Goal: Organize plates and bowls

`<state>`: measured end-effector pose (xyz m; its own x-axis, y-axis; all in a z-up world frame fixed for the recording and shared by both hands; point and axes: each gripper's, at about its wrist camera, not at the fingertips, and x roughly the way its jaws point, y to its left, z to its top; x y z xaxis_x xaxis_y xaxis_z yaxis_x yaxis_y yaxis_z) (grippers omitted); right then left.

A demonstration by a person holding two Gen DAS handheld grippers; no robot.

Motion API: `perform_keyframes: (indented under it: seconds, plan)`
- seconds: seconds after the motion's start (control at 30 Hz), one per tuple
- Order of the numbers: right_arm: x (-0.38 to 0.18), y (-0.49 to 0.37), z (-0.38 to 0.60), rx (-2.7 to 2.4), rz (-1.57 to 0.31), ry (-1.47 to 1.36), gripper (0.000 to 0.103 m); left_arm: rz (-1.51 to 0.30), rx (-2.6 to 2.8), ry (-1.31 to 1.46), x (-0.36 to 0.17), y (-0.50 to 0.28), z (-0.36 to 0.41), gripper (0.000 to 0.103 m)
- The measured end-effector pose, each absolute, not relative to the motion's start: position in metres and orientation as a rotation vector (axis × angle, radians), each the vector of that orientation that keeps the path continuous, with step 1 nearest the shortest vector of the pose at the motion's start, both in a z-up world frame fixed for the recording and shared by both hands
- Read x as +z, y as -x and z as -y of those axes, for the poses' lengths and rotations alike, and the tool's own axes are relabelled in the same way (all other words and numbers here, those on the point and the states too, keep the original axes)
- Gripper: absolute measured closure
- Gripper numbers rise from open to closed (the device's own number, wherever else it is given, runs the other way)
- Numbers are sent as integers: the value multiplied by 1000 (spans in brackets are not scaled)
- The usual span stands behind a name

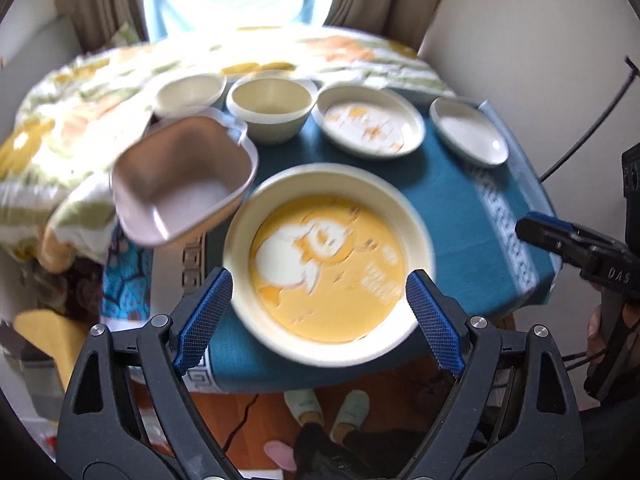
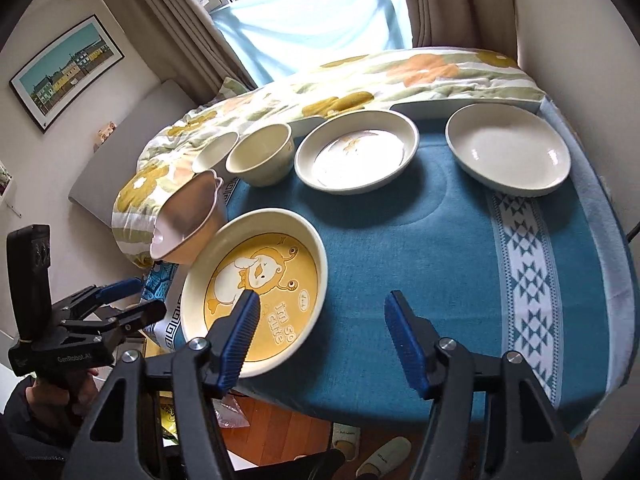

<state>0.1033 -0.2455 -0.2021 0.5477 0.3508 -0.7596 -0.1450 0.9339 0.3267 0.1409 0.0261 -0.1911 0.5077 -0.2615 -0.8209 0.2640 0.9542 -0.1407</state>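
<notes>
Sorting looks barely begun: every dish lies singly on the blue cloth of the desk (image 2: pixel 420 240), with nothing stacked that I can see. A yellow cartoon plate (image 2: pixel 256 292) sits nearest, at the front left edge; a pink square bowl (image 2: pixel 192 220) tilts beside it, half on the flowered quilt (image 2: pixel 360 80). Along the back stand a small white bowl (image 2: pixel 214 152), a cream cup-shaped bowl (image 2: pixel 260 156), a printed plate (image 2: pixel 356 156) and a plain white plate (image 2: pixel 508 148), each apart from its neighbour. Gathering plates with plates and bowls with bowls seems all still to do. Both tools are empty: the left tool (image 1: pixel 320 308) stands wide above the yellow plate, the right tool (image 2: pixel 320 340) moderately wide over bare cloth. The left wrist view is smeared, so its plate prints are unreadable, and whether the pink bowl rests on the desk or the quilt I cannot tell.
</notes>
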Motion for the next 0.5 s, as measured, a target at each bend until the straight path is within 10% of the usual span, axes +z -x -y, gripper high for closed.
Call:
perform_keyframes:
  seconds: [0.13, 0.2, 0.5]
  plan:
    - [-177, -88, 278, 273, -913, -213, 32, -892, -377, -25, -145, -141, 16, 13]
    - [-165, -81, 294, 261, -874, -213, 2, -845, -409, -37, -127, -144, 41, 0]
    - [-128, -78, 350, 93, -797, -77, 1, -798, -554, -166, -95, -191, 138, 0]
